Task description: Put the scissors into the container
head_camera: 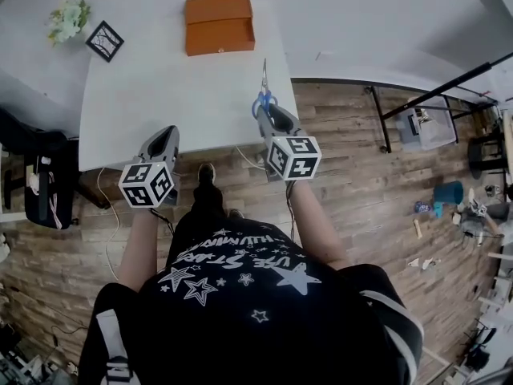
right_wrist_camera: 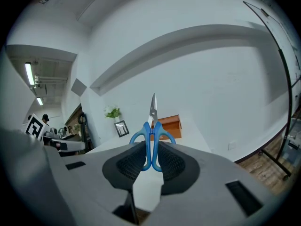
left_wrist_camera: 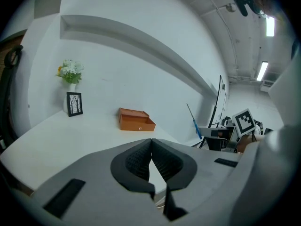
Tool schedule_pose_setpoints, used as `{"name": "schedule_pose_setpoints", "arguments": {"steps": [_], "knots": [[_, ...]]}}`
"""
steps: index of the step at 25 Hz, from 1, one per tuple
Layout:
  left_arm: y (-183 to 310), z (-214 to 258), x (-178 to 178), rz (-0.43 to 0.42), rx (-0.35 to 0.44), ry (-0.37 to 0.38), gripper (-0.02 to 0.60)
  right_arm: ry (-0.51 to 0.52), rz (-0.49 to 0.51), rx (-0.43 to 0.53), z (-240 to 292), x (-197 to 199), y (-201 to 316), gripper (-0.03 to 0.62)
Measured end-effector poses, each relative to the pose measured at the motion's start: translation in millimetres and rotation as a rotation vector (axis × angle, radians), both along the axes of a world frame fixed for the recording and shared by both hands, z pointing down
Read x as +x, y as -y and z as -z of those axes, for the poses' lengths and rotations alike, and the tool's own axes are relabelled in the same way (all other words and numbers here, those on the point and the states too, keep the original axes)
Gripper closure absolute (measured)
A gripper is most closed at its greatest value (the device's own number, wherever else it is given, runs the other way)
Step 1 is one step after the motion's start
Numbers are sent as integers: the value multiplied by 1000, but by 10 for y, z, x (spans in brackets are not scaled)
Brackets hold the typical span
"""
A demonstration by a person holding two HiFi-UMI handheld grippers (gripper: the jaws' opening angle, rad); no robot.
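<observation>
**Scissors gripped by the handles, container ahead and not yet reached.**

Head view: the right gripper [head_camera: 264, 112] is clamped on the blue handles of the scissors [head_camera: 264, 87], blades pointing beyond its tips. The orange container [head_camera: 219, 24] lies well ahead and to its left on the table [head_camera: 152, 87]. Judged best: swing left, keep the blades low, and release only over the box. Left gripper view: the left gripper [left_wrist_camera: 151, 161] has its pads meeting at the tips, with nothing between them. Right gripper view: the scissors hide part of the container, and its interior cannot be made out.
</observation>
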State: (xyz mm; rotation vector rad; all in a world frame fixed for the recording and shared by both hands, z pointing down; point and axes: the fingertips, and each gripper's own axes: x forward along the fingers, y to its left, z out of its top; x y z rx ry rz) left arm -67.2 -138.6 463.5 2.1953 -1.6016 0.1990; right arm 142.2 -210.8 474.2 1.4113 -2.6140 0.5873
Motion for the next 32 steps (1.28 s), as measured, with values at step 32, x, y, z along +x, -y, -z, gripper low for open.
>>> {"name": "schedule_pose_setpoints", "arguments": {"steps": [32], "knots": [[3015,218,-1719,-64,74,-44,563,-825,344,150,-61,-1495,3083,493]]}}
